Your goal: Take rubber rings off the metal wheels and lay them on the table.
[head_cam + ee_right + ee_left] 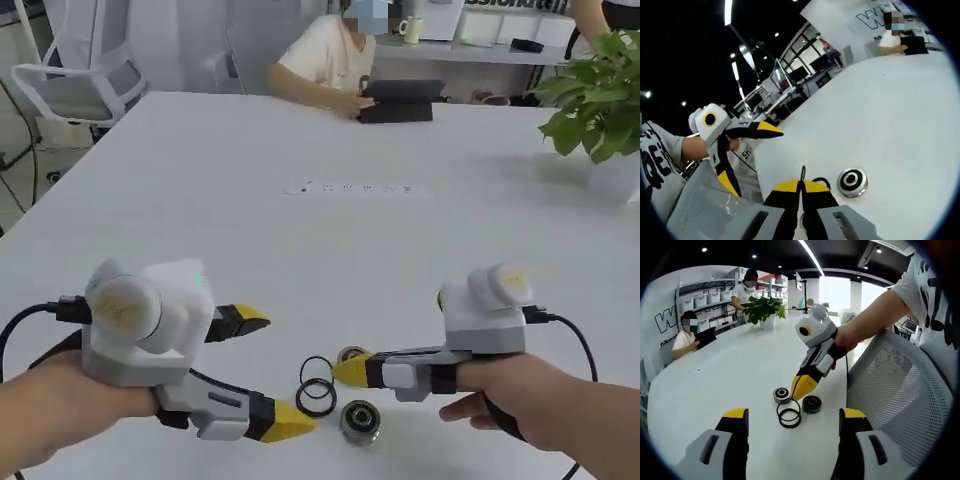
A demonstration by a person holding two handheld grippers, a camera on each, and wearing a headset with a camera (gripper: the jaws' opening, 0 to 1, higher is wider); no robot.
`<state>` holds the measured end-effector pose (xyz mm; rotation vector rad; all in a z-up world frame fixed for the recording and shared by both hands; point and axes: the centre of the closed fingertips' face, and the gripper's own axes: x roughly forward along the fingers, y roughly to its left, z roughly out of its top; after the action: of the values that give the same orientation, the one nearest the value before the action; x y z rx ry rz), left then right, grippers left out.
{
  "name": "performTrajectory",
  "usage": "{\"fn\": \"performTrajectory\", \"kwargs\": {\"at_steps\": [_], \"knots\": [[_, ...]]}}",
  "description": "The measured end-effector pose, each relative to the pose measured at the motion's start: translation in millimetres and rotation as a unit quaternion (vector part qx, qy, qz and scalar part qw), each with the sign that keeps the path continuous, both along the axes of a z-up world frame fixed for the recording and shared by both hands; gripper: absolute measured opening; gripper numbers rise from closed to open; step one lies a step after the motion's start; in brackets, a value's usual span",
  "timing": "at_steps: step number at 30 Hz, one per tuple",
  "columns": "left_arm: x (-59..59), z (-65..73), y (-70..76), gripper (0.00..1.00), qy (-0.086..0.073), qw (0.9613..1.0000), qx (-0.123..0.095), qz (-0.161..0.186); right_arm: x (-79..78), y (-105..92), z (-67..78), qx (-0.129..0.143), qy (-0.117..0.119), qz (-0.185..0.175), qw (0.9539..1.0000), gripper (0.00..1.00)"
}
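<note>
Nearest the headset, the left hand-held gripper (265, 370) hovers with its jaws spread wide, holding nothing. Two rubber rings (316, 392) lie overlapped on the desk (330, 230) between two metal wheels (360, 420). The right hand-held gripper (350, 371) is closed, apparently pinching the edge of one rubber ring. A stretched ring could snap loose and send a wheel rolling off the near desk edge beside the mesh chair (900, 390). Beyond the wheels, the desk offers wide open room.
</note>
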<state>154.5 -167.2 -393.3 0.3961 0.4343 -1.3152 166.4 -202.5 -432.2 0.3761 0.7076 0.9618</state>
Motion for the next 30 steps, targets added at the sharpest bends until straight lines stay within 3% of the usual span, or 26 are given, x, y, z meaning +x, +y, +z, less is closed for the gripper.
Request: {"fn": "performTrajectory", "kwargs": {"at_steps": [11,30], "knots": [[-3.2,0.5,9.1,0.73,0.004,1.0000,-0.002,0.008,-3.0,6.6,-7.6,-0.006,0.011,0.011,0.9999,0.00],[-1.4,-1.8,15.2,0.72,0.008,0.9998,0.001,0.019,1.2,-3.0,-23.9,-0.030,0.031,-0.006,0.9991,0.00]]}}
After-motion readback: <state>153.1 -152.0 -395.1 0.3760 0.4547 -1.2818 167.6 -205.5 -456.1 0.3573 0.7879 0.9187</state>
